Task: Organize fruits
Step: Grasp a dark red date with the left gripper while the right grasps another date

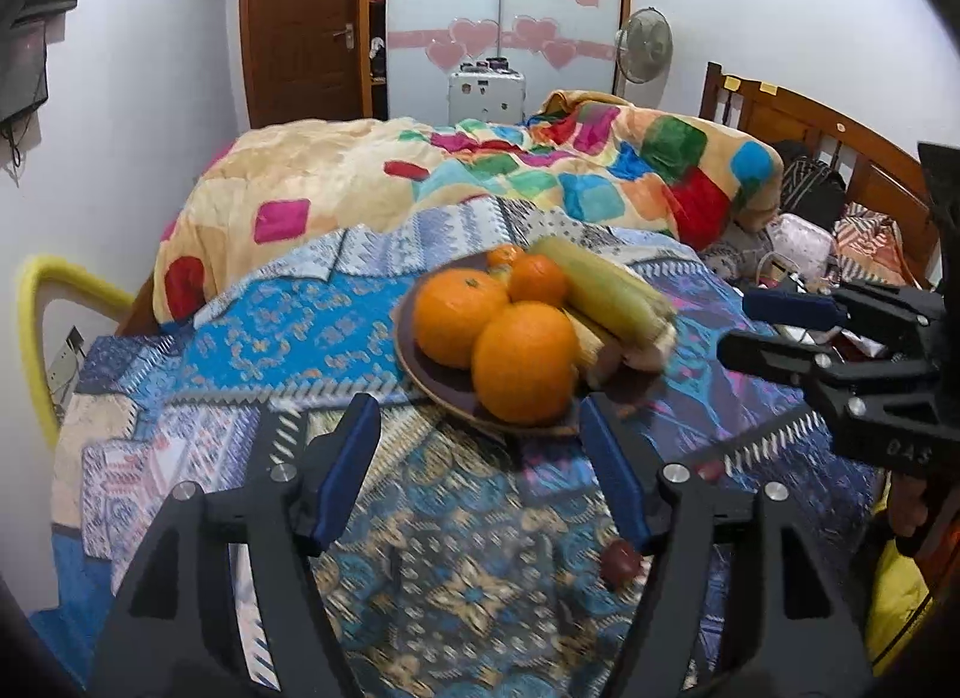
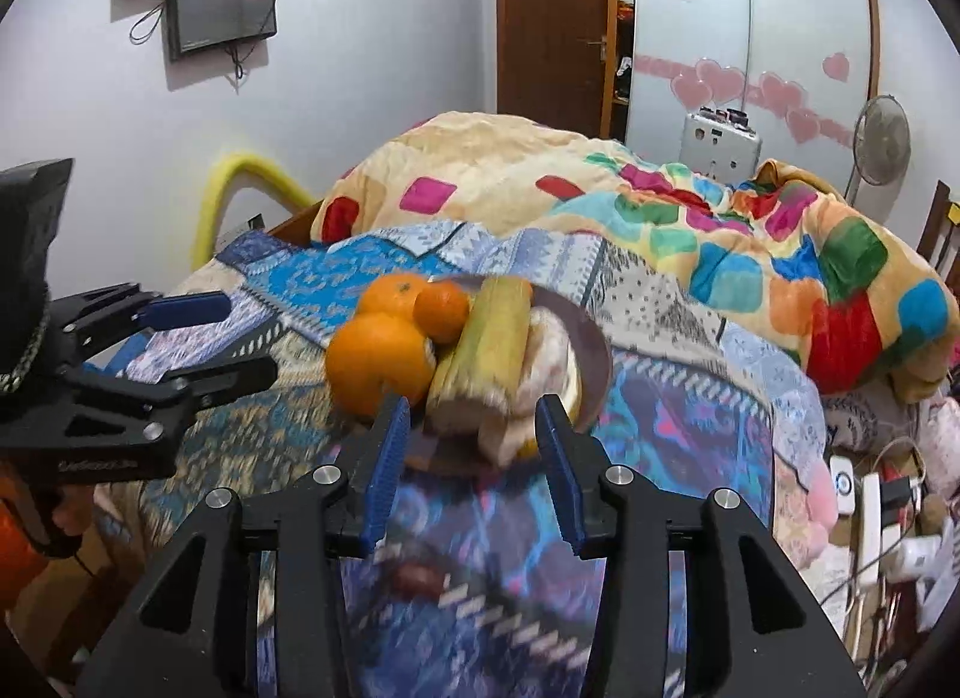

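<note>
While the fruit still sits piled on the brown plate (image 1: 420, 380), we think we are at the start of a pick, with nothing lifted yet. The plate rests on the blue patterned blanket (image 1: 288, 332) on the bed, and it holds three big oranges (image 1: 523, 362), a small orange (image 1: 505, 255) at the back, and two cobs of corn (image 1: 606, 290) lying side by side. Our left gripper (image 1: 480, 476) hangs just in front of the plate with its jaws apart and nothing between them. Our right gripper (image 2: 474, 464) is near the corn ends, its jaws apart too and empty. A small dark red fruit (image 1: 621, 563) lies alone on the blanket close to us. Next we should probably reach for one fruit and close gently, so the round ones do not roll off.
</note>
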